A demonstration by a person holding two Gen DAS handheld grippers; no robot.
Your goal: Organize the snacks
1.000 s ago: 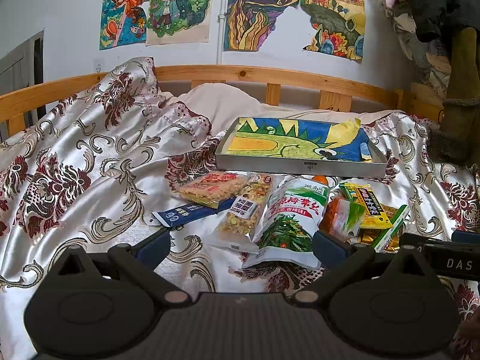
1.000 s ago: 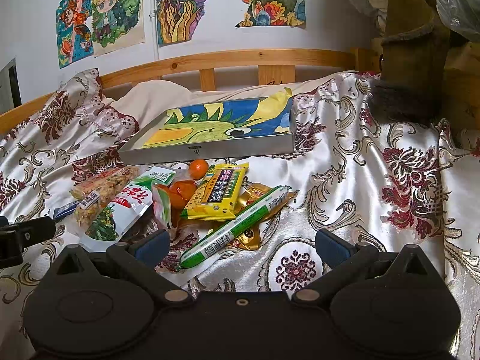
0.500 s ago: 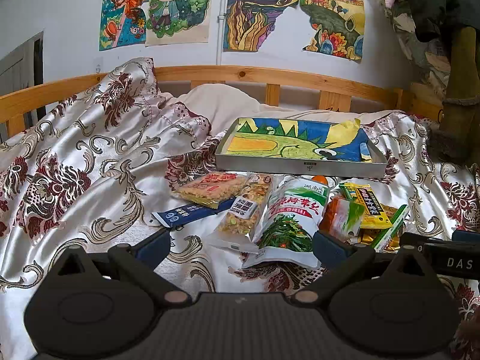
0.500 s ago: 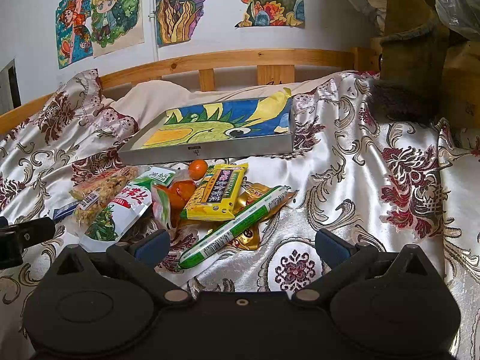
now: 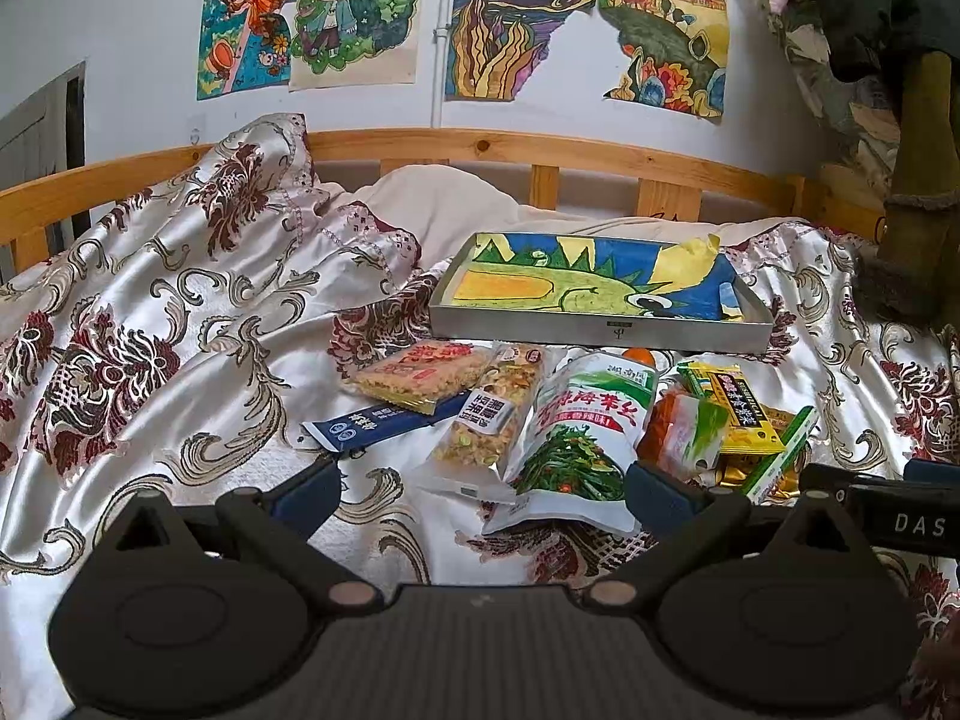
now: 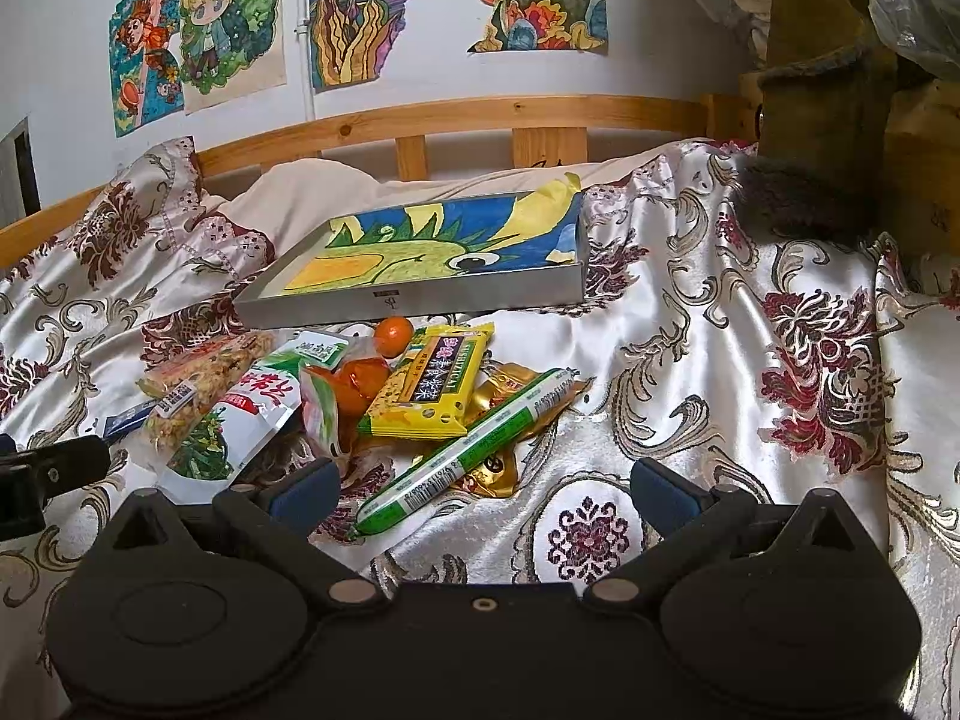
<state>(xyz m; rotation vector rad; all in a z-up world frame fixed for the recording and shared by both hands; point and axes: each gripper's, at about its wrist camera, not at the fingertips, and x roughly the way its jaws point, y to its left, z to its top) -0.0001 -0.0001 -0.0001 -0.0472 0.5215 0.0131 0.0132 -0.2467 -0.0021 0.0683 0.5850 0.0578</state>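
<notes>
right tool wide open, empty | long green-and-white plastic sausage stick just ahead between its fingers, long axis diagonal, far end right | left tool wide open, empty, farther | shallow grey metal tray beyond on bed

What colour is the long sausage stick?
Green and white sausage, clearest in the right wrist view.

Both grippers, left gripper and right gripper, look black with blue finger pads; white lettering, perhaps "DAS".
</notes>
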